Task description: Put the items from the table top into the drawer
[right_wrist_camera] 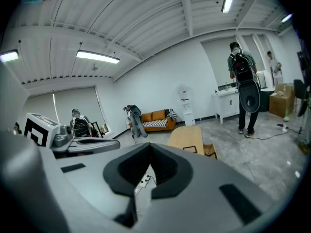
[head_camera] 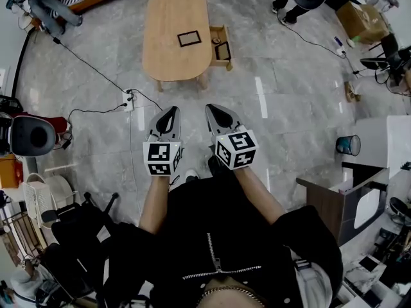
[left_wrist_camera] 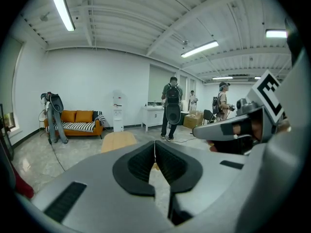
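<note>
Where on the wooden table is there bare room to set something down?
The table is bare left of the black frame and at both ends. Crowded only at the right edge, by the frame and the open, part-filled drawer.

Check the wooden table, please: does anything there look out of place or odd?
Nothing looks spilled or broken. The drawer stands pulled open at the side of the table, and one flat black-framed item lies alone on the top, a little askew. A power strip lies on the floor nearby.
</note>
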{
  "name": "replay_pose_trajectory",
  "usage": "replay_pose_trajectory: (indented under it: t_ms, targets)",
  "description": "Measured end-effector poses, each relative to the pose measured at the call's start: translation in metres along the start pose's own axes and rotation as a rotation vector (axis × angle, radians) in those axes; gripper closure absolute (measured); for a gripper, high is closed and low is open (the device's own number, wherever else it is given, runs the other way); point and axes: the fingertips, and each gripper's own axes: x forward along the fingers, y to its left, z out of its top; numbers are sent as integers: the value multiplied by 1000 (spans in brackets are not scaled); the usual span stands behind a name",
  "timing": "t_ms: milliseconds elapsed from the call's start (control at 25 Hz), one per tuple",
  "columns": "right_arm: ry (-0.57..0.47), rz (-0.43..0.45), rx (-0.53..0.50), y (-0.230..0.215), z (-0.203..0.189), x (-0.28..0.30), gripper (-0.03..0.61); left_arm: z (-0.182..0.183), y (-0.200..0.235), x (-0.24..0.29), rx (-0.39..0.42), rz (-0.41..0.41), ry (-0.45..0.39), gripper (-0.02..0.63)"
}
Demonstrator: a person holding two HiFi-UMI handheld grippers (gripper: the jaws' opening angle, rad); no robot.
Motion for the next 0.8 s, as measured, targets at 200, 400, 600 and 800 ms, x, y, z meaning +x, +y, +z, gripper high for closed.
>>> replay_pose_trajectory:
  t_ms: [200, 400, 600, 800]
  targets:
    - [2, 26, 3, -35, 15, 4, 569, 12, -15, 33, 3, 18, 10, 598]
    - [1, 43, 9, -74, 26, 5, 569, 26, -35, 71, 13, 23, 11, 598]
    - [3, 44, 17, -111, 34, 2, 569, 37, -55, 102, 23, 16, 17, 598]
    - [12, 28, 54, -139, 34, 2, 569, 44, -65, 124, 37, 3, 29, 598]
